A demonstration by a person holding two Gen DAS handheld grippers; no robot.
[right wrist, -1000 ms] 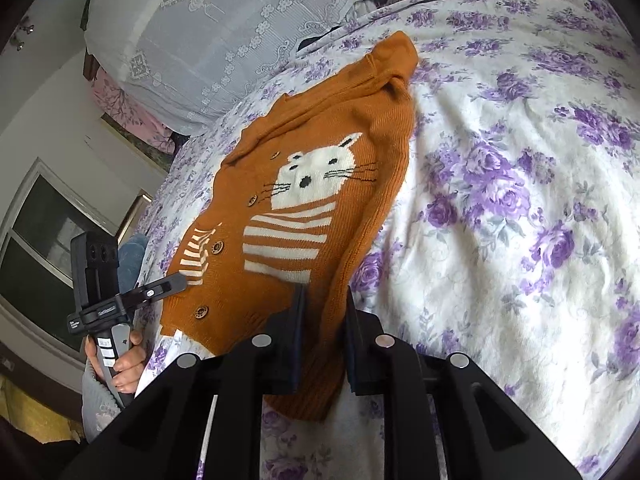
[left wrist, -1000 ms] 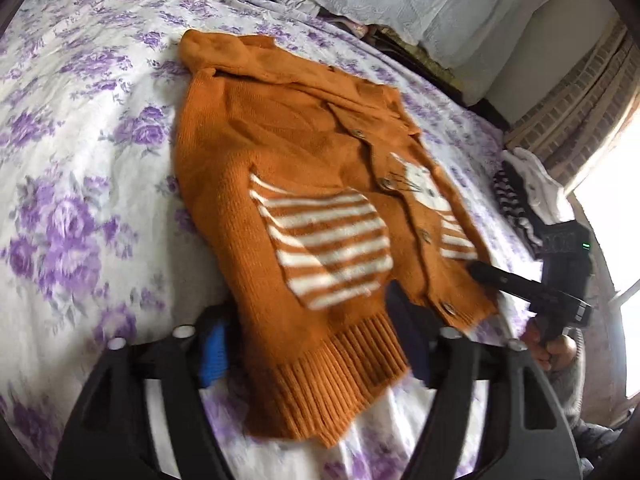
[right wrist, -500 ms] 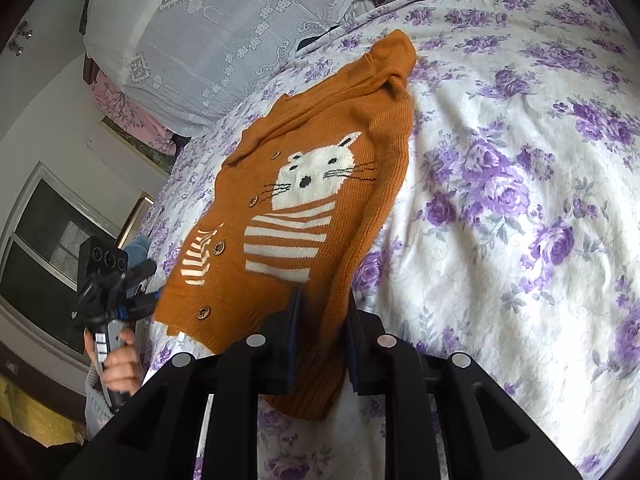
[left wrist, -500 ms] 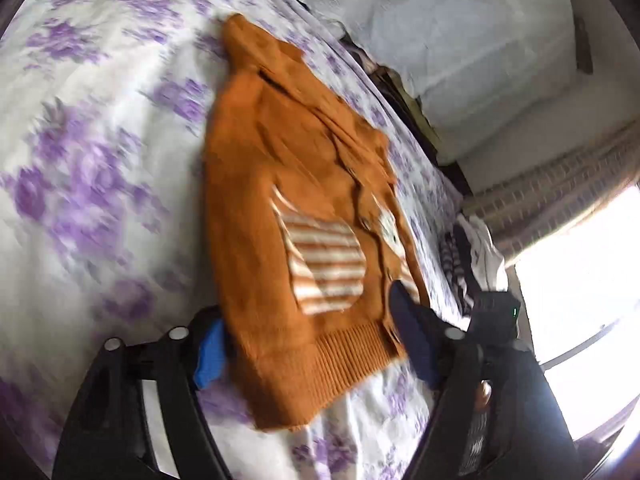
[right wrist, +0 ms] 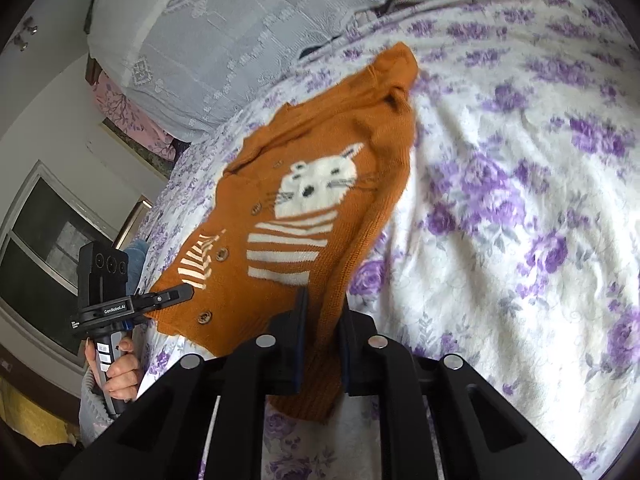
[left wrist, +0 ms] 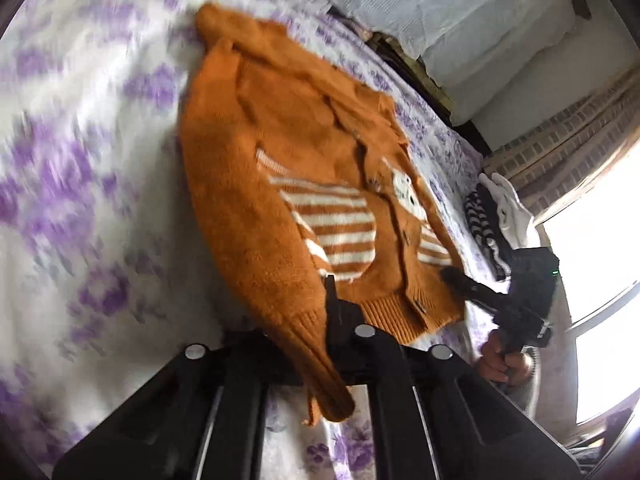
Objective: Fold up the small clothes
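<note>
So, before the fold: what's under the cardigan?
Only the floral bedspread shows around the cardigan. Anything beneath its body is covered.

Orange knit cardigan (right wrist: 320, 184), white cat motif, spread buttoned on floral bedsheet (right wrist: 520, 200)

Daylight floods in from the window (left wrist: 596, 248), which is blown out to plain white. The flowered bedspread (left wrist: 80, 168) smears with motion blur in the left view but stays sharper in the right. Both views curve and darken at the rims.
</note>
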